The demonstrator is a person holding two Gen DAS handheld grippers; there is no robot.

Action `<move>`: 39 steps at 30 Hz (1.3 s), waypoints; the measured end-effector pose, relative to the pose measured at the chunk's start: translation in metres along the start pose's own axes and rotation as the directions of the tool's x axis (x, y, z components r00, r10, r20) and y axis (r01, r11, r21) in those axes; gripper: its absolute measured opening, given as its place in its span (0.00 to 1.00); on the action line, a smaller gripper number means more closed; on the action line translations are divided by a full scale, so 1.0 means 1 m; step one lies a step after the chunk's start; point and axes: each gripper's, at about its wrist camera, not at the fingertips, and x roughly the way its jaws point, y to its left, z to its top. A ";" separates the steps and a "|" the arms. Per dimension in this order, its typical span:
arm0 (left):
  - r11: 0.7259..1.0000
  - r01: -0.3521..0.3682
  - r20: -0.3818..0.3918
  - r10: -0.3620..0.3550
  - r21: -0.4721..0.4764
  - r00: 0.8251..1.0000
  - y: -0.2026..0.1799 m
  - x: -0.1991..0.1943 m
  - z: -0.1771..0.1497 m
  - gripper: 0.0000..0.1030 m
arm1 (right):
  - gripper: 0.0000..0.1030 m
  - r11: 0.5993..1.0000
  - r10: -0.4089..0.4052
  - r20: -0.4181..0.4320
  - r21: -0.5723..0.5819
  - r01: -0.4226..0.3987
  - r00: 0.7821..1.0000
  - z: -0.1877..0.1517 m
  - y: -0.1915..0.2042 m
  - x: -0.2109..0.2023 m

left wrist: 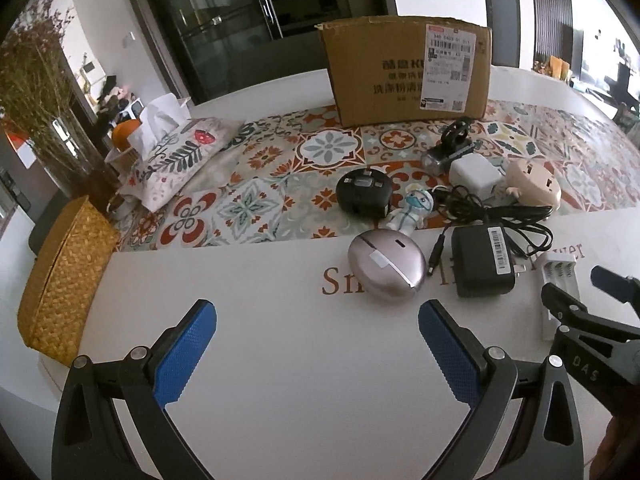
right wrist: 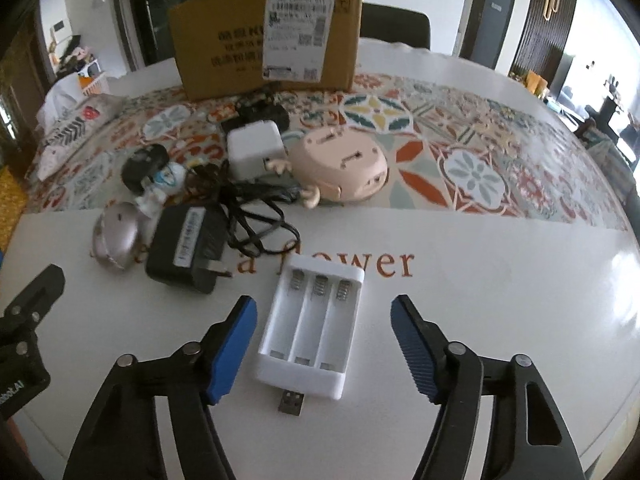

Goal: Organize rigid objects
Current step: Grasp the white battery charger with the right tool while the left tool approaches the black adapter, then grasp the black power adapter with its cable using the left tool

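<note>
A white three-slot battery charger (right wrist: 310, 324) with a USB plug lies on the white table between the fingers of my right gripper (right wrist: 324, 300). Its blue pads stand apart from the charger's sides, so it is open. My left gripper (left wrist: 318, 308) is open over bare table, just short of a silver oval case (left wrist: 386, 264). Behind lie a black power adapter (left wrist: 482, 260) with a tangled cord, a small masked figurine (left wrist: 412, 210), a black round device (left wrist: 364, 194), a white cube plug (left wrist: 474, 178), a pink round toy (left wrist: 534, 182) and a bike light (left wrist: 448, 152).
A cardboard box (left wrist: 400, 72) stands at the back on a patterned runner (left wrist: 260, 184). A woven basket (left wrist: 60, 280), a fabric tissue pouch (left wrist: 176, 160) and a glass vase of dried flowers (left wrist: 60, 140) sit at the left edge.
</note>
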 end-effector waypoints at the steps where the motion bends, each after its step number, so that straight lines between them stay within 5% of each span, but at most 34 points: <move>1: 1.000 0.003 -0.004 -0.003 0.000 1.000 0.000 0.002 0.000 1.00 | 0.63 1.000 0.002 -0.007 0.002 -0.002 1.000 -0.001 0.000 0.003; 12: 1.000 0.029 -0.034 -0.029 -0.012 0.999 -0.005 0.009 -0.002 1.00 | 0.51 1.000 0.027 -0.003 -0.016 -0.027 1.000 -0.006 0.004 0.010; 26: 0.996 0.088 -0.001 -0.088 0.011 0.996 -0.026 -0.010 0.013 1.00 | 0.50 0.998 0.062 -0.033 -0.013 -0.062 0.998 0.001 -0.017 -0.004; 36: 0.978 0.208 0.010 -0.208 0.003 0.978 -0.061 -0.011 0.039 0.88 | 0.50 0.999 0.030 -0.006 0.019 -0.029 1.000 0.017 -0.054 -0.029; 39: 0.976 0.218 -0.002 -0.218 -0.002 0.976 -0.069 -0.003 0.043 0.76 | 0.50 0.999 0.024 0.006 0.025 -0.024 1.000 0.021 -0.061 -0.032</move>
